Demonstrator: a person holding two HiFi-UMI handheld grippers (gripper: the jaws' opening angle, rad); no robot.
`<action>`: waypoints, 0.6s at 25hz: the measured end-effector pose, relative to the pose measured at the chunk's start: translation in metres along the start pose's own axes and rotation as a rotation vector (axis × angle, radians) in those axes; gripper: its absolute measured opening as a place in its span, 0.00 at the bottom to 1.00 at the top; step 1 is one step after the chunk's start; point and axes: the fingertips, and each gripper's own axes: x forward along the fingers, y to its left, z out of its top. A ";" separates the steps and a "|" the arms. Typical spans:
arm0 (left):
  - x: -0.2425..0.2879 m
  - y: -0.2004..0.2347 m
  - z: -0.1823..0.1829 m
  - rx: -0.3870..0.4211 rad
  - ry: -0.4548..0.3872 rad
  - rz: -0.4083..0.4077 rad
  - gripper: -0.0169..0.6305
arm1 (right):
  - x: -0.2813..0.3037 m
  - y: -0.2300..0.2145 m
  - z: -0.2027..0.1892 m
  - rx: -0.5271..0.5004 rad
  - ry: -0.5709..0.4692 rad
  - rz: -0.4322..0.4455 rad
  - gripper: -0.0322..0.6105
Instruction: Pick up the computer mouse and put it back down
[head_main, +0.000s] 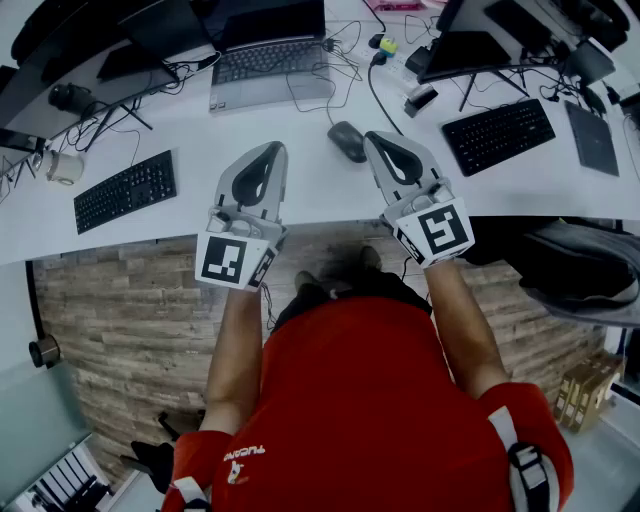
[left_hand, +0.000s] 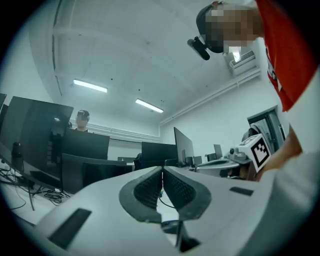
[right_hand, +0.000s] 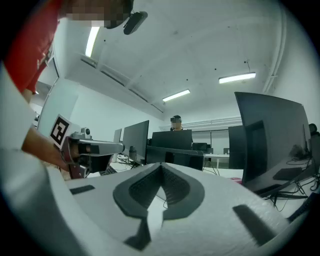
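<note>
White desk (head_main: 300, 195) runs across the upper part of the head view. At its far left sits a pale mug (head_main: 62, 167), whose inside cannot be made out. Right of it lies a black keyboard (head_main: 125, 190), and higher up an open laptop (head_main: 268, 55). Below the laptop, the left gripper (head_main: 272, 150) reaches over the desk edge, its jaws pressed together with nothing between them, as the left gripper view shows (left_hand: 161, 170). The dark grey mouse (head_main: 347, 140) rests on the desk between the two gripper tips, just left of the right gripper (head_main: 378, 138) and outside its jaws. Those jaws are also closed on nothing (right_hand: 161, 166). Further right lie a second keyboard (head_main: 497, 135) and, above it, a dark monitor (head_main: 470, 40). At the lower right, on the floor, brown cardboard boxes (head_main: 585, 385) stand side by side, their contents not showing.
</note>
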 end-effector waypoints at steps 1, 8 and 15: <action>0.000 0.000 -0.001 -0.001 0.001 0.000 0.04 | 0.000 0.002 0.000 0.002 -0.002 0.008 0.05; 0.001 0.001 -0.006 -0.012 0.007 0.005 0.04 | 0.001 0.003 -0.007 0.024 0.000 0.020 0.06; 0.002 0.004 -0.014 -0.020 0.021 0.009 0.04 | 0.009 -0.003 -0.034 0.015 0.104 -0.001 0.06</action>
